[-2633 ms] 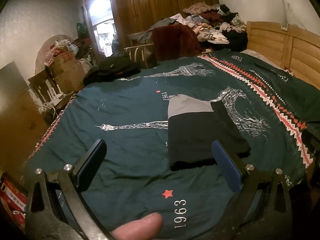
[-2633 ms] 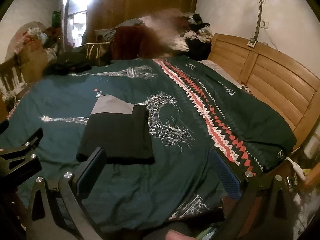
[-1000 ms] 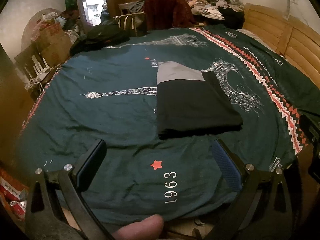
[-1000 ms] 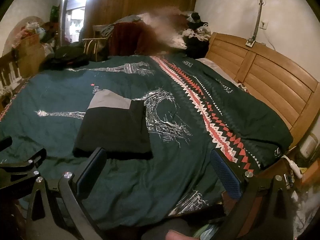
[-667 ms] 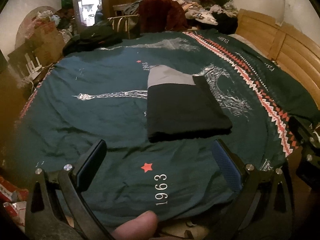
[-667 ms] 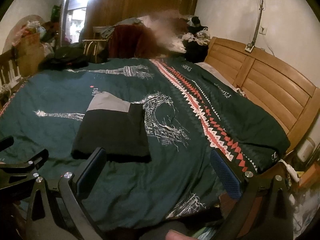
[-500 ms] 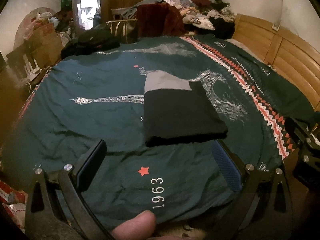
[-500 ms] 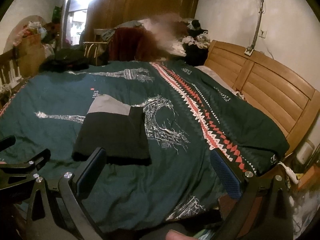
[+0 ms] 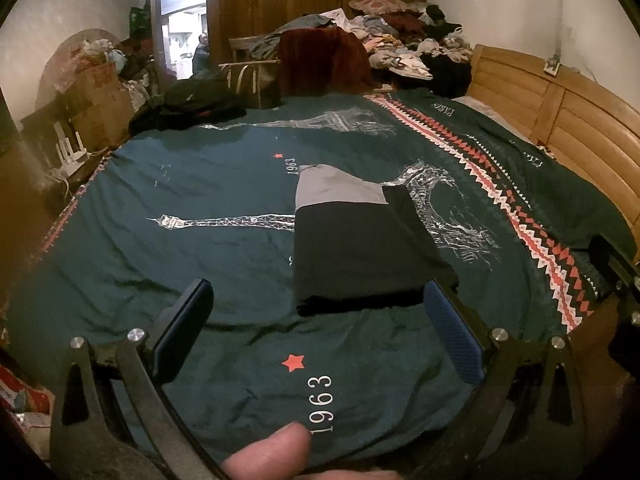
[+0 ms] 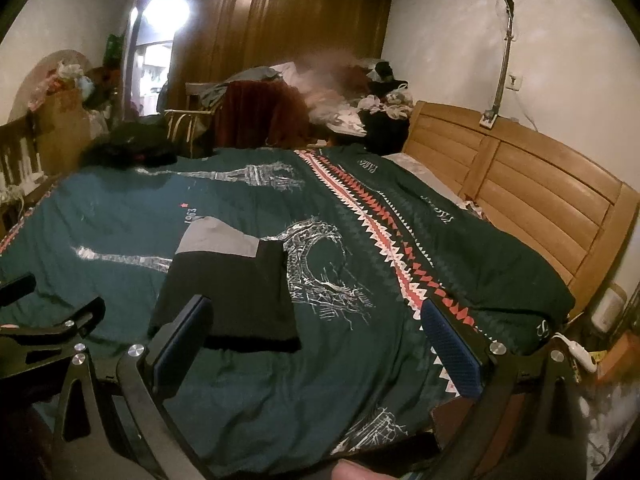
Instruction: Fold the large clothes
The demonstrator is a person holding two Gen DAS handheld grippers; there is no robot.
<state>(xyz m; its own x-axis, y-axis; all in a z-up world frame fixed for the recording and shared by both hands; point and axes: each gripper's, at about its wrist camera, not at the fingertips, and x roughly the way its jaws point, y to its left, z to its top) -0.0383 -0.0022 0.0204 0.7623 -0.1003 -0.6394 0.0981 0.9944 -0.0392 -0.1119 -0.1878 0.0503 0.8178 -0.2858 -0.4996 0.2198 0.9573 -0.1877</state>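
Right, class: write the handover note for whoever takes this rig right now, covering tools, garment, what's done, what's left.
Left tool: open, empty, held short of the garment.
Right tool: open, empty, also clear of it.
Garment: black and grey, lying folded in a flat rectangle on the green bedspread.
Done: this fold looks finished.
Left: probably set it aside and take the next piece, maybe from the clothes pile.

Open bedspread [image 9: 208, 184] surrounds the folded garment [image 9: 360, 256].

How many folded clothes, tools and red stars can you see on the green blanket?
Folded clothes: 1
Tools: 2, the left tool and the right tool
Red stars showing: 2
Total: 5
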